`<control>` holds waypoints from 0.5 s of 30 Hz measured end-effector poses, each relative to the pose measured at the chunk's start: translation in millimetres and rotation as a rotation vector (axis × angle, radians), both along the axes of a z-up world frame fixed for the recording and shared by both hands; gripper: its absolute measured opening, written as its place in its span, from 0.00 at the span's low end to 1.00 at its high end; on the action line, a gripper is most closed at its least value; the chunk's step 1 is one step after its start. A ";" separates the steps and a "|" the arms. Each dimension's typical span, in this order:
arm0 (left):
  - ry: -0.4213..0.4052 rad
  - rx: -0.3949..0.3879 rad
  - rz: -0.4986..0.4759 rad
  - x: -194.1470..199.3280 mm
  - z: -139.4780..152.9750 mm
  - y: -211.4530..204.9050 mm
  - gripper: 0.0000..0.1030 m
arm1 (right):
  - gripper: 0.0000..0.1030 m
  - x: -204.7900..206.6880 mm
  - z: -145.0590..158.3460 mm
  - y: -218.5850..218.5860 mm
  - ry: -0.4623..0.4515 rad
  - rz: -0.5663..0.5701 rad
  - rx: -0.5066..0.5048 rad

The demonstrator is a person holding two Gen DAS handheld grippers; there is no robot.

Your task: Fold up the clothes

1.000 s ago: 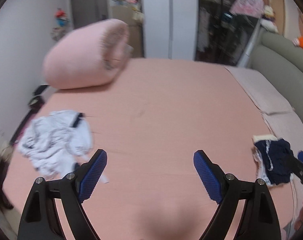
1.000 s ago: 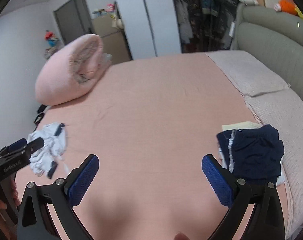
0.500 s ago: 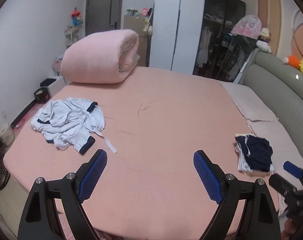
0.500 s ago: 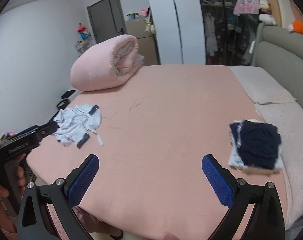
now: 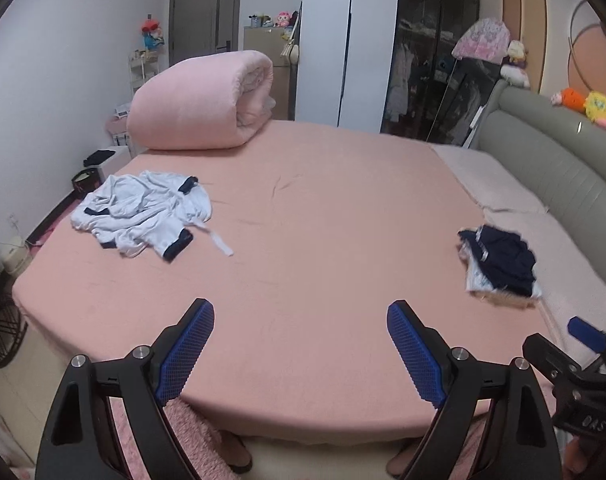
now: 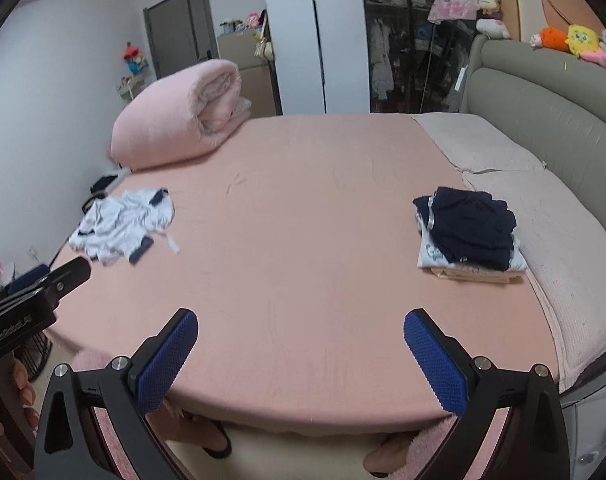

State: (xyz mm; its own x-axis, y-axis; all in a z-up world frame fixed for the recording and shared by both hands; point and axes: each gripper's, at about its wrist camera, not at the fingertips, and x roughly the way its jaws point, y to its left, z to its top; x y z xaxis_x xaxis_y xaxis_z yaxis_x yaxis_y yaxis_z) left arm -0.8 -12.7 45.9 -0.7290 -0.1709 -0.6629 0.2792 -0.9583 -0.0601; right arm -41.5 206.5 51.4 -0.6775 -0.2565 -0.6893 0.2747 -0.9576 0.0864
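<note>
A crumpled white garment with dark navy trim lies near the left edge of the pink bed. On the right side sits a stack of folded clothes topped by a navy piece. My left gripper hangs open over the bed's near edge, holding nothing. My right gripper is open too, also held back from the bed and empty. Each gripper shows at the edge of the other's view.
A rolled pink quilt rests at the far left corner. Grey padded headboard and pale pillows line the right. Slippered feet stand on a pink rug at the bed's foot. Wardrobes stand behind.
Both grippers have pulled back and risen away from the bed, so the whole mattress and its near edge now show. The clothes lie where they were. Both stay open.
</note>
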 end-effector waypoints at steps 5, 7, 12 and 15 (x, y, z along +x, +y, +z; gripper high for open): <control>-0.010 0.013 -0.014 2.5 -9.0 6.4 0.86 | 1.00 8.4 -9.4 -1.2 -0.017 0.009 -0.001; -0.010 0.012 -0.018 3.1 -10.5 8.3 0.86 | 1.00 8.4 -10.3 -0.5 -0.016 0.009 0.002; -0.011 0.015 -0.028 4.3 -12.4 9.8 0.86 | 1.00 9.1 -10.4 -1.7 -0.012 0.009 0.009; -0.008 0.006 -0.013 5.8 -16.5 11.7 0.86 | 1.00 10.0 -10.9 -2.4 -0.010 0.009 0.020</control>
State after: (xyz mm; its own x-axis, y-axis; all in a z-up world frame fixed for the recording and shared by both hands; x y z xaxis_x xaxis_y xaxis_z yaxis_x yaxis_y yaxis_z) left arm 5.0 -1.0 29.5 -0.7259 -0.1572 -0.6696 0.2673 -0.9615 -0.0641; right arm -31.5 204.1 40.5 -0.6683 -0.2487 -0.7011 0.2824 -0.9567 0.0701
